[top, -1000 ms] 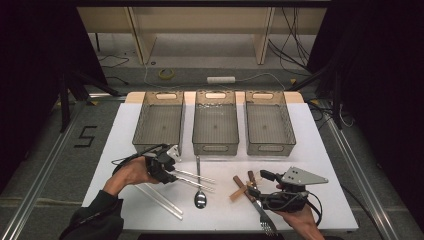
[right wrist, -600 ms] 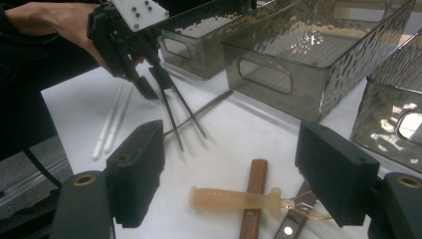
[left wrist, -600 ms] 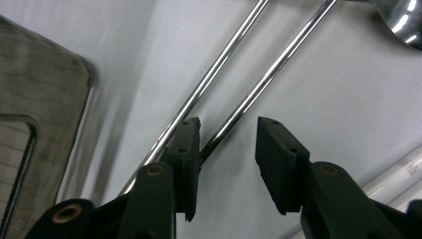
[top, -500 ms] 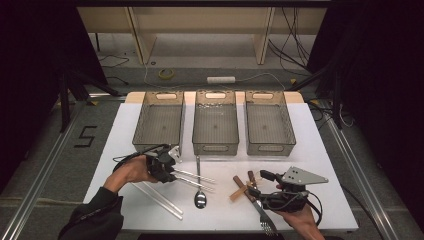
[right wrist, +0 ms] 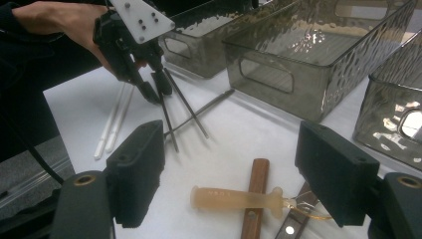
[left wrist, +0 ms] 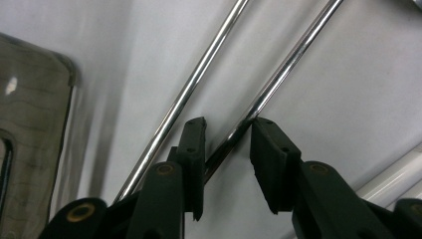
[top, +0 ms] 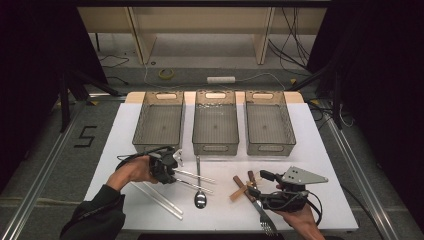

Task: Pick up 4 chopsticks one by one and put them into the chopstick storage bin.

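Two metal chopsticks [top: 192,180] lie on the white table [top: 320,165] left of centre. My left gripper [top: 166,169] is low over their near ends. In the left gripper view its jaws stand open [left wrist: 226,134] astride one chopstick [left wrist: 288,69], while the other chopstick [left wrist: 199,79] runs just outside the left jaw. My right gripper [top: 261,184] is open near the front right. Its wide-spread jaws [right wrist: 234,159] hover over an amber-handled utensil [right wrist: 234,198] lying across a wooden handle [right wrist: 251,219].
Three grey trays [top: 159,146] [top: 215,148] [top: 270,148] stand in a row at the back. A spoon [top: 199,199] lies at the centre, white chopsticks [top: 157,200] at the front left, and a fork [top: 265,220] by my right hand.
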A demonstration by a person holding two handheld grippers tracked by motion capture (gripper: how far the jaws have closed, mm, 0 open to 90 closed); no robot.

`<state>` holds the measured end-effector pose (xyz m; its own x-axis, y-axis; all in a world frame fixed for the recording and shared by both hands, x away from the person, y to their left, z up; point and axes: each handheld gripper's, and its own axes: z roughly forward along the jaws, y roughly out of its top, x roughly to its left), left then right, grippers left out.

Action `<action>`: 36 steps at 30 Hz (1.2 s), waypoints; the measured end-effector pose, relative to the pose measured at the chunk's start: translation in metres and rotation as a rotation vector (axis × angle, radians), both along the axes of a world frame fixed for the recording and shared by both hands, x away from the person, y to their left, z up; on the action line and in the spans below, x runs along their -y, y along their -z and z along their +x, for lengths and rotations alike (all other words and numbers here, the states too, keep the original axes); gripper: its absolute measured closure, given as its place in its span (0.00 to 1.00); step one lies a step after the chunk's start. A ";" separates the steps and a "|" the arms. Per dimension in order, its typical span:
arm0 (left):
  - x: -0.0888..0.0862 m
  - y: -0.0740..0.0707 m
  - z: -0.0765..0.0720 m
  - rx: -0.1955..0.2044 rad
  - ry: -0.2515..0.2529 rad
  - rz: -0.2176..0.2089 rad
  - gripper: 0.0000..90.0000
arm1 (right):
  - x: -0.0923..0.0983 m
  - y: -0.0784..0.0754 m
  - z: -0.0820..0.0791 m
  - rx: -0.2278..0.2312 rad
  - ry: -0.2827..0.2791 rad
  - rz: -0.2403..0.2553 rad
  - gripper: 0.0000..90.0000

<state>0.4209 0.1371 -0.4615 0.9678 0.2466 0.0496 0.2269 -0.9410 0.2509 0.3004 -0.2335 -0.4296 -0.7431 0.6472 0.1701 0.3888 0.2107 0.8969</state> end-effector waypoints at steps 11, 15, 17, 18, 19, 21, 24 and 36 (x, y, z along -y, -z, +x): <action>0.002 0.000 -0.005 0.019 0.065 0.004 0.83 | 0.000 0.000 0.000 -0.002 -0.003 -0.002 0.32; 0.002 0.000 -0.005 0.022 0.095 0.009 0.85 | 0.000 0.000 0.000 0.000 -0.005 -0.004 0.32; 0.001 0.000 -0.006 0.024 0.111 0.005 0.87 | 0.000 0.000 0.000 0.001 -0.005 -0.003 0.32; 0.001 0.000 -0.006 0.028 0.117 0.002 0.88 | 0.000 0.000 0.000 -0.001 -0.005 -0.005 0.32; 0.001 0.000 -0.006 0.027 0.125 -0.003 0.89 | 0.000 0.000 0.000 0.000 -0.005 -0.005 0.32; 0.000 0.000 -0.007 0.032 0.144 -0.005 0.90 | 0.000 0.000 0.000 0.000 -0.006 -0.006 0.32; 0.000 0.001 -0.008 0.036 0.159 -0.005 0.92 | -0.001 0.000 0.000 -0.001 -0.007 -0.006 0.32; 0.000 0.000 -0.009 0.062 0.203 -0.007 0.94 | -0.001 0.001 0.001 -0.008 -0.007 -0.006 0.32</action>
